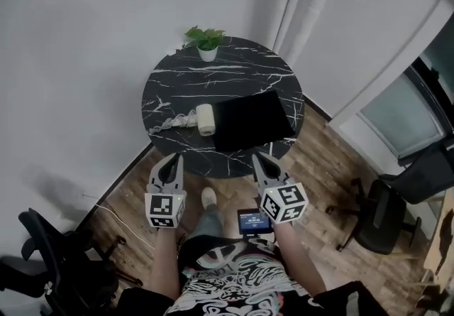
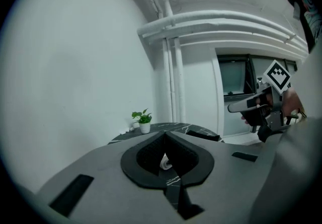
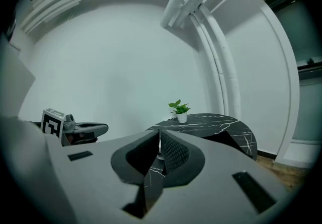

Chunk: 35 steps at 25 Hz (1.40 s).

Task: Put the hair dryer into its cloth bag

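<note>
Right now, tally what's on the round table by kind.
potted plant: 1
hair dryer, cord attached: 1
black cloth bag: 1
Total: 3

1 dryer [image 1: 205, 119], 1 bag [image 1: 252, 120], 1 plant [image 1: 206, 40], 1 tbl [image 1: 237, 74].

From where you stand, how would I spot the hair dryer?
Find the round black marble-patterned table in the corner. Toward its near edge, left of the flat black cloth bag, lies the cream barrel-shaped hair dryer. Its pale body and trailing white cord set it apart from the dark bag and the green potted plant at the far rim.
</note>
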Motion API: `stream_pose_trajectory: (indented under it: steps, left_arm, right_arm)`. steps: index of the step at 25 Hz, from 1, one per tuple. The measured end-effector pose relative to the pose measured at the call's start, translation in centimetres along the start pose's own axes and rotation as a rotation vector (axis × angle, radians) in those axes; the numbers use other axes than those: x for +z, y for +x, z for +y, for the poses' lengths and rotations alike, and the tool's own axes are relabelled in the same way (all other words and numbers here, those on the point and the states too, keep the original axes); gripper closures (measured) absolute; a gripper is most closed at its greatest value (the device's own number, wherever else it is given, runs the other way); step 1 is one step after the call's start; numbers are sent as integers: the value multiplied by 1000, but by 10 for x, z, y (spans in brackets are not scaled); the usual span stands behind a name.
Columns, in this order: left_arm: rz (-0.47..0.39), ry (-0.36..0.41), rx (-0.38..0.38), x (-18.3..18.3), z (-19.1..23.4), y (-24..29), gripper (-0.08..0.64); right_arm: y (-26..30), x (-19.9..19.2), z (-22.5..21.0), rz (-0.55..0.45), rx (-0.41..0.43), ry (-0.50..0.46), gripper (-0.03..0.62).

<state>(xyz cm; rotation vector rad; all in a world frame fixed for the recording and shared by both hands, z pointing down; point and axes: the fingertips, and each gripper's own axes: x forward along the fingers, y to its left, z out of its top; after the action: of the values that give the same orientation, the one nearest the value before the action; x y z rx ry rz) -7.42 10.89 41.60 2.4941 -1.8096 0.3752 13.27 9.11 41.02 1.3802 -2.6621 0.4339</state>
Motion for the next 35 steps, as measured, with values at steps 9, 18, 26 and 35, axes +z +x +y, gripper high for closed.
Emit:
stream_pose_trajectory:
  steps: [9,18,26,35]
  left_arm:
    - [36,-1,-66,-20,77,87,546]
    - [30,-31,-94,-29,118,134,546]
    - [79,-38,-113,-48,129,153,545]
    - [138,19,-162,-61,128,171,545]
  right_arm:
    - [109,7,-19,66,-68,0,571]
    - [156,4,-31,113,-133,-26,571]
    - [168,-8,-42,179,-167,-39,570]
    - [193,-29,-47,261,-124,-26,569]
